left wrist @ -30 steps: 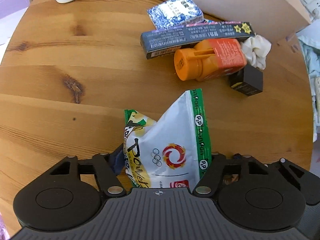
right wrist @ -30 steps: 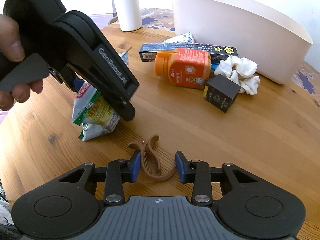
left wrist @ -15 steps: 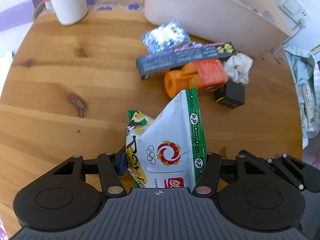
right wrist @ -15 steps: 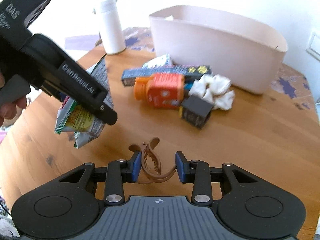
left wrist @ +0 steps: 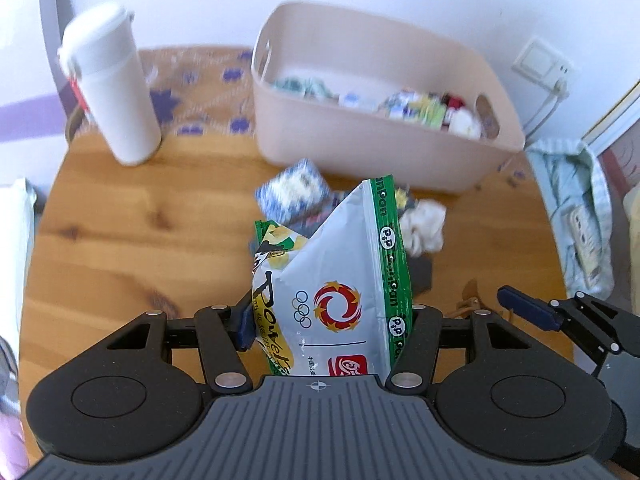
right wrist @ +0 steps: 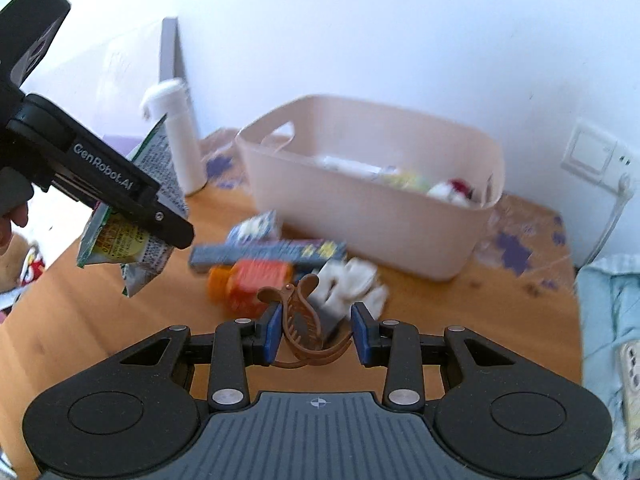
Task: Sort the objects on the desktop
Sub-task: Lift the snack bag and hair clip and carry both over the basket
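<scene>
My left gripper (left wrist: 326, 324) is shut on a silver and green snack bag (left wrist: 340, 280) and holds it in the air above the round wooden table (left wrist: 120, 232). The bag also shows in the right wrist view (right wrist: 132, 240), hanging from the left gripper. My right gripper (right wrist: 316, 334) is shut on a brown hair claw clip (right wrist: 302, 320), lifted off the table. A pink storage bin (right wrist: 372, 216) with several items inside stands at the back; it also shows in the left wrist view (left wrist: 360, 140).
In front of the bin lie a blue patterned packet (right wrist: 256, 228), a long dark box (right wrist: 268, 254), an orange bottle (right wrist: 250, 284), a white scrunchie (right wrist: 352, 280) and a small black box (left wrist: 420, 272). A white flask (left wrist: 112, 92) stands back left.
Both grippers have risen from the table with their loads and tilted up toward the bin. The bin's inside has come into view.
</scene>
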